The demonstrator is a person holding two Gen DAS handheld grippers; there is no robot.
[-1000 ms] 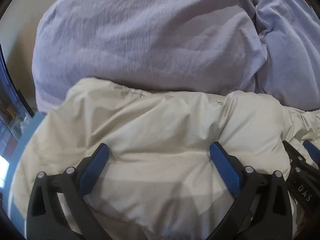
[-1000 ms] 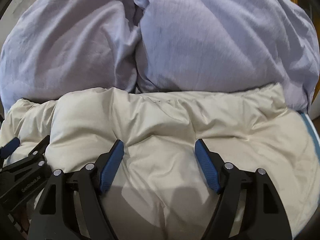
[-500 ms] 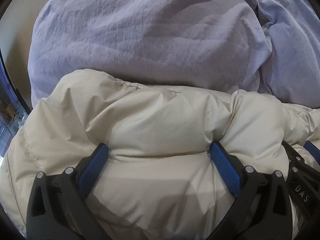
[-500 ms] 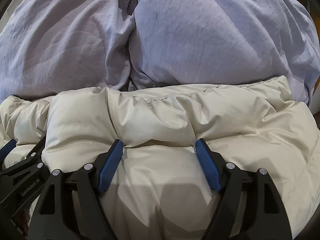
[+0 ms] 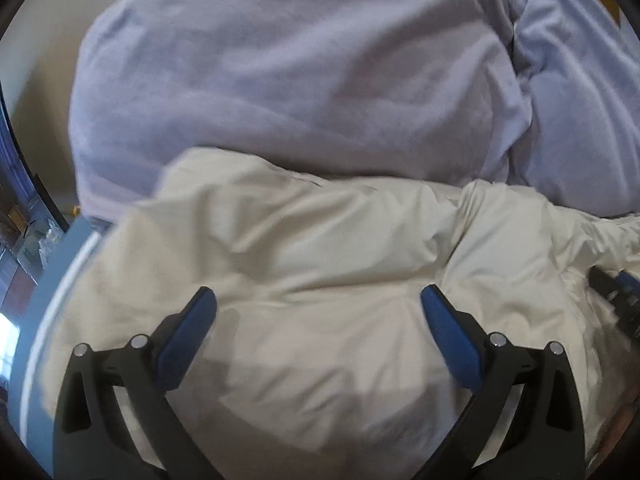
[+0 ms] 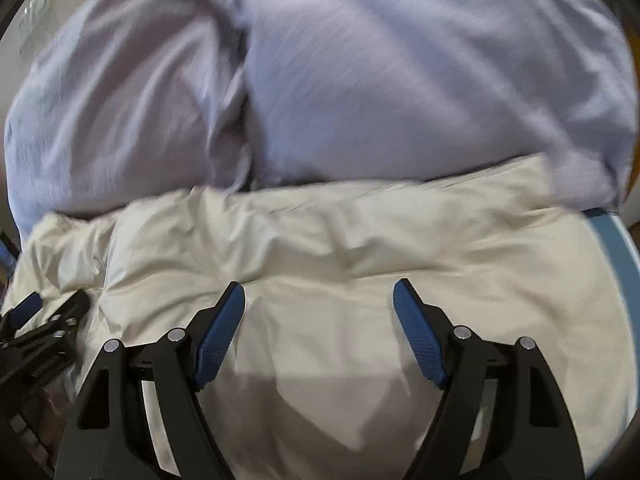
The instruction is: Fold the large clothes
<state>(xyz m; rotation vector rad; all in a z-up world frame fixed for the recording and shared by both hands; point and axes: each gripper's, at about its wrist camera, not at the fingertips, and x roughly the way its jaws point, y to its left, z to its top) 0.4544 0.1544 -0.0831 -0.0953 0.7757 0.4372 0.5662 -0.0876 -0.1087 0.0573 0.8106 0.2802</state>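
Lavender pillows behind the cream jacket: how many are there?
2. One pillow lies at the left, the other pillow at the right, side by side behind the cream jacket. More may be hidden.

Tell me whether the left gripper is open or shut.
Open: the left gripper has its blue pads spread wide over the cream puffer jacket, pinching nothing.

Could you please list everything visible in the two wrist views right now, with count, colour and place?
Puffy quilted garment: one, cream, spread across the near half of both views, under both grippers.
Pillows: two, lavender, side by side behind the garment.
Bed surface: one, light blue, showing at the outer edges beside the garment.
Left gripper: one, black with blue pads, jaws open over the garment.
Right gripper: one, black with blue pads, jaws open over the garment.
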